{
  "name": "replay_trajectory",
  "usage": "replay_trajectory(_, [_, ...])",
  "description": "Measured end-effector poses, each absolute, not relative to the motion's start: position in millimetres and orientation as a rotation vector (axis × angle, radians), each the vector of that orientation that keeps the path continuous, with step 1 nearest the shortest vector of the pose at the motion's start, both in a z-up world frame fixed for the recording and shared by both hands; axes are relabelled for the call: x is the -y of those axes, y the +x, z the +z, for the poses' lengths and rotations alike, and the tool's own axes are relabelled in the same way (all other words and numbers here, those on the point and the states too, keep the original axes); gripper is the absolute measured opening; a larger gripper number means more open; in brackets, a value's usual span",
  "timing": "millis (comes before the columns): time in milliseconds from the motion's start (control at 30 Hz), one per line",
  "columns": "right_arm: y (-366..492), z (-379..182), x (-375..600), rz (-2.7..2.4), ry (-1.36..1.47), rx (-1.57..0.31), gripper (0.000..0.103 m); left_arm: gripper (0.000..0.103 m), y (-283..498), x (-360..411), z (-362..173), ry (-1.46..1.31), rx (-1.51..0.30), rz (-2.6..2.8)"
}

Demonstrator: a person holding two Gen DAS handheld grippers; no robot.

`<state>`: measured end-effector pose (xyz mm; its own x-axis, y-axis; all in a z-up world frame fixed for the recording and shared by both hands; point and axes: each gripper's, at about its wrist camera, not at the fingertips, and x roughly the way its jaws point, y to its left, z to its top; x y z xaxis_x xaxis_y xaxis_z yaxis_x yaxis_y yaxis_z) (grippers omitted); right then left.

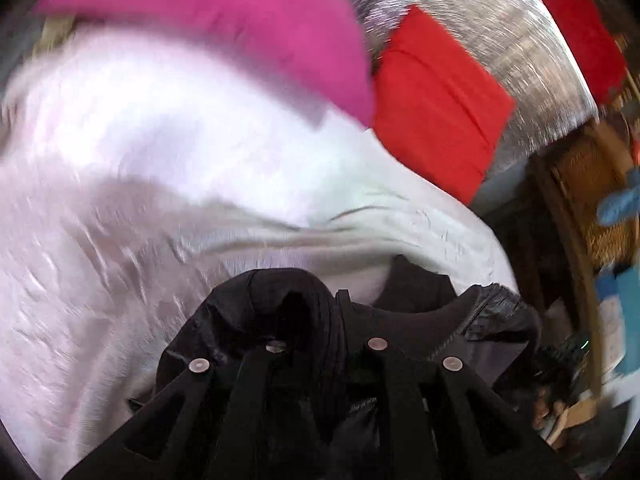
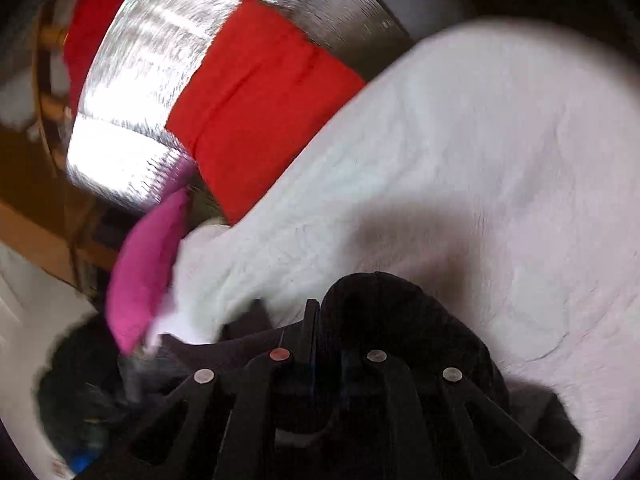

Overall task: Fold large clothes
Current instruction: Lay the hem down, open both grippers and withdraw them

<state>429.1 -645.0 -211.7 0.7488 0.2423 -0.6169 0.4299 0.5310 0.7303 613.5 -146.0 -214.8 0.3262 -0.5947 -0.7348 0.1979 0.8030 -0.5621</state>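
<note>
Could lose the black garment [image 1: 480,320] from the left claw [image 1: 320,316] mid-carry: pinched by one bunched fold only, with the rest hanging loose below and to the side. Could slide free under its own weight if swung hard, and judging by the smear across both views, being swung hard. Could also land crooked on the white cloth [image 1: 160,160], dragging that into ridges and spoiling the flat bed needed for a clean fold. Might sweep the pink cloth [image 1: 260,20], lying on the white cloth's far edge, or nudge the folded red cloth [image 1: 436,100] just beyond on the silvery table [image 1: 480,20]. Might come down twisted too if the two held corners reach the table unevenly; hard to tell from here how level they are.

Left claw: almost closed, clamped on a ribbed fold of the black garment, with more black fabric heaped over both fingers. Pads themselves hidden under it.

Right claw [image 2: 314,320]: fully closed, fingers pressed together. Black garment bunched over and beside the tips, seemingly nipped there, though too dark and blurred to make out the exact pinch. Touching nothing else.

Black garment: off the table at both held ends, hanging between the claws above the near part of the white cloth.
</note>
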Motion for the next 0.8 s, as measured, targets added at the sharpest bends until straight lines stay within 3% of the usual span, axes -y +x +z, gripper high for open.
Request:
replay_trajectory(33, [426.0,-214.0,649.7,-0.095,1.070,-0.725,0.015,0.016,613.8,140.8,-218.0,-0.452,-1.141,-0.550])
replay_trajectory(67, [421.0,-212.2,653.4,-0.077,1.092,-0.701,0.019,0.027,612.9,135.3,-216.8,-0.491,-1.143,-0.563])
replay_trajectory(100, [411.0,-204.7,657.9,-0.079,1.100,-0.647,0.039,0.045,609.5,126.2,-211.4,-0.523,-1.118,-0.566])
replay_trajectory(133, [400.8,-195.6,659.9,-0.100,1.091,-0.596,0.079,0.057,603.0,112.8,-200.9,-0.557,-1.057,-0.555])
replay_trajectory(167, [391.7,-186.8,661.0,-0.116,1.084,-0.559,0.093,0.079,596.5,101.1,-191.6,-0.586,-0.993,-0.535])
replay_trajectory(200, [379.0,-174.5,663.0,-0.134,1.071,-0.500,0.098,0.087,588.5,90.1,-183.0,-0.618,-0.933,-0.517])
replay_trajectory(267, [366.9,-149.0,656.4,-0.141,0.978,-0.460,0.098,0.087,567.8,71.2,-166.9,-0.657,-0.860,-0.493])
replay_trajectory(400, [402.3,-114.8,587.4,-0.071,0.579,-0.750,0.096,0.087,513.0,81.4,-153.7,-0.434,-0.934,-0.447])
replay_trajectory(600, [469.0,-145.5,503.9,-0.131,0.197,-1.008,0.095,0.087,451.8,88.5,-188.9,-0.275,-1.031,-0.264])
replay_trajectory(667, [475.3,-169.6,499.7,-0.154,0.130,-1.087,0.064,0.086,459.5,99.5,-202.0,-0.161,-1.107,-0.215])
replay_trajectory(700, [482.9,-186.0,496.1,-0.147,0.121,-1.157,0.035,0.086,459.8,99.2,-205.0,-0.171,-1.090,-0.224])
replay_trajectory(733, [478.5,-194.0,498.1,-0.144,0.124,-1.184,0.031,0.084,460.8,99.6,-209.6,-0.183,-1.073,-0.233])
replay_trajectory(800, [474.9,-191.3,490.4,-0.148,0.061,-1.148,0.011,0.058,467.2,103.8,-217.3,-0.169,-1.082,-0.244])
